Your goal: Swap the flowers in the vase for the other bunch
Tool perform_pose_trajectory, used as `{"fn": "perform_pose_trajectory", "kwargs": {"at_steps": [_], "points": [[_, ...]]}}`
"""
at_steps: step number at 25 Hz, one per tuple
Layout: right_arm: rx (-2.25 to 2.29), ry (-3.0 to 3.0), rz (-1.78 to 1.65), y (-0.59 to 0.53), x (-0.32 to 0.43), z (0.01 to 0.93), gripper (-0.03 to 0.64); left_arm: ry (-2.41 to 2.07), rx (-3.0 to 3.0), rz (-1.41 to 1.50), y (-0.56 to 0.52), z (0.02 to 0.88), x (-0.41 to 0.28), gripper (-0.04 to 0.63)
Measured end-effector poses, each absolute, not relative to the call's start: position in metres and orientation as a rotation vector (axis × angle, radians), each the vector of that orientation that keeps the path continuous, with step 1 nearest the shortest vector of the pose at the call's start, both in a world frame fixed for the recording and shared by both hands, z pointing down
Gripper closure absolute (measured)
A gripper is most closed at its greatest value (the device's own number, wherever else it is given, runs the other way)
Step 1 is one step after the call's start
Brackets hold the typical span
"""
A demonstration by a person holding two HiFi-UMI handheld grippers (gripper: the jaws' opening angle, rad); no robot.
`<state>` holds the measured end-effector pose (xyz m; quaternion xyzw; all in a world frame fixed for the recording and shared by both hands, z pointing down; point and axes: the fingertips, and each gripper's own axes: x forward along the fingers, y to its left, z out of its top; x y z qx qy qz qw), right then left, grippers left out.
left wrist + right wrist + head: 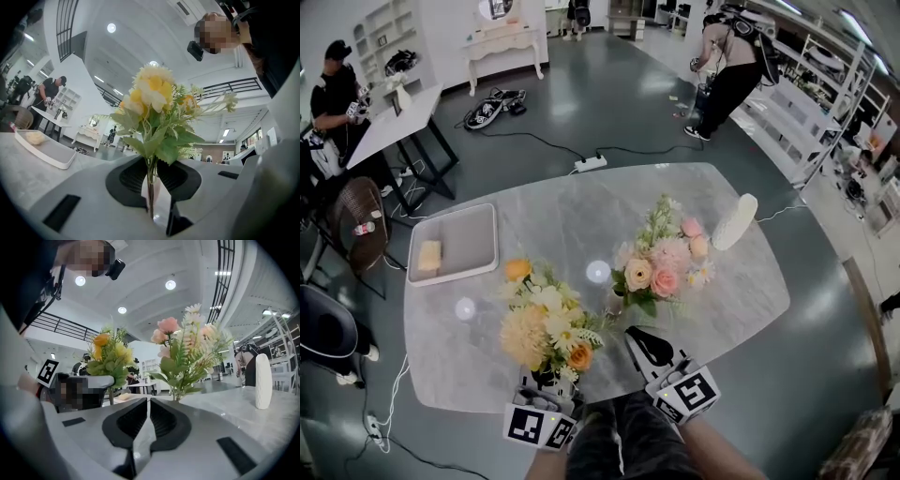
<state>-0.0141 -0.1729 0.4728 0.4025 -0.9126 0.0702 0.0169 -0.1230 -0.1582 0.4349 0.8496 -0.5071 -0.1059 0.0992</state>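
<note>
The yellow and orange flower bunch (pixel 546 323) stands upright over the table's near edge, with my left gripper (pixel 546 380) shut on its stems (pixel 150 187). The pink bunch (pixel 661 262) stands in a small clear vase (pixel 614 302) at the table's middle. Just in front of that vase my right gripper (pixel 639 339) is shut with nothing between its jaws. In the right gripper view the closed jaws (pixel 149 401) point at the pink bunch (pixel 187 348), and the yellow bunch (pixel 108 357) shows at the left.
A tall white ribbed vase (pixel 734 222) stands at the far right of the marble table (pixel 562 220). A grey tray (pixel 469 246) with a yellow block (pixel 429 255) lies at the far left. People work at other tables beyond.
</note>
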Motion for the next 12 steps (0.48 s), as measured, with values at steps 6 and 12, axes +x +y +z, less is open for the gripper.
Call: {"fn": "perform_pose_trajectory", "kwargs": {"at_steps": [6,12], "points": [[1.213,-2.848,0.209,-0.143,-0.027,0.458,0.586,-1.488,2.524,-0.307,-0.128,0.426,-0.128,0.518],[1.219,-2.878,0.240,-0.119,-0.035,0.438,0.586,-1.478,2.527,-0.329,-0.105,0.412,-0.132,0.518]]}}
